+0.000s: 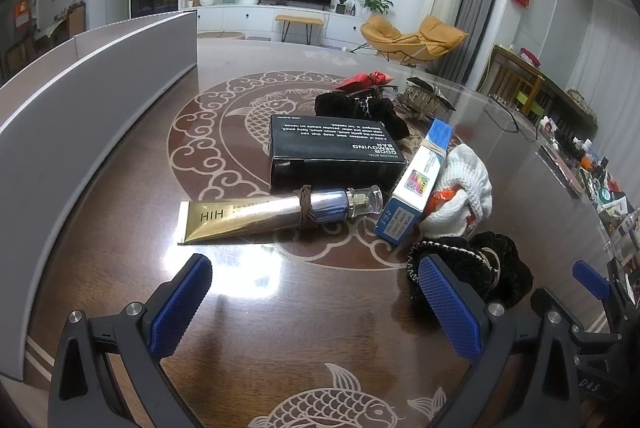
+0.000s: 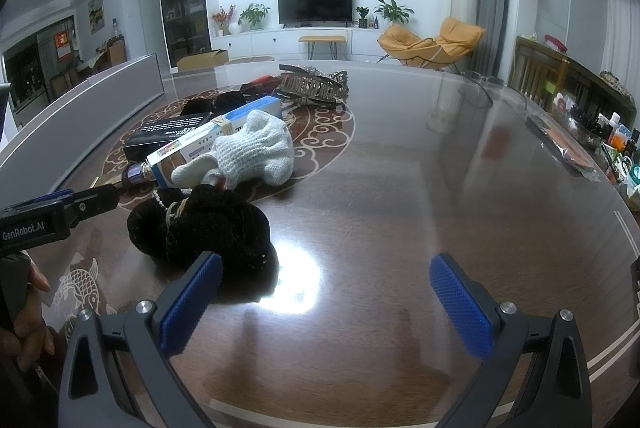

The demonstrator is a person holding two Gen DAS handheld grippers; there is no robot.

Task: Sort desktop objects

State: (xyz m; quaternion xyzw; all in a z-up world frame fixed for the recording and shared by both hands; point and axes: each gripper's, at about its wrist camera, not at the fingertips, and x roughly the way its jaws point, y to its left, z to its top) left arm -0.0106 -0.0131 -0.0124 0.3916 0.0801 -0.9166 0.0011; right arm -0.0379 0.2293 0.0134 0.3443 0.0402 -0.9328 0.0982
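Both grippers hovered with fingers spread, holding nothing. The left gripper (image 1: 312,304) faced the gold tube (image 1: 280,214), just in front of the black box (image 1: 336,148), probably lining up a grab. The right gripper (image 2: 326,302) waited beside the black scrunchie (image 2: 204,228).

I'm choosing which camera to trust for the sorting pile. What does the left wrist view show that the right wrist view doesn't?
Only the left wrist view shows the full gold tube with its wrapped cord, and the red packet behind the pile.

Only the right wrist view shows the whole hair claw and the bare table to the right.

Both show the black box, the blue-and-white carton, the white glove, the near black scrunchie, and the grey bin wall. Both tools, left and right, are open.
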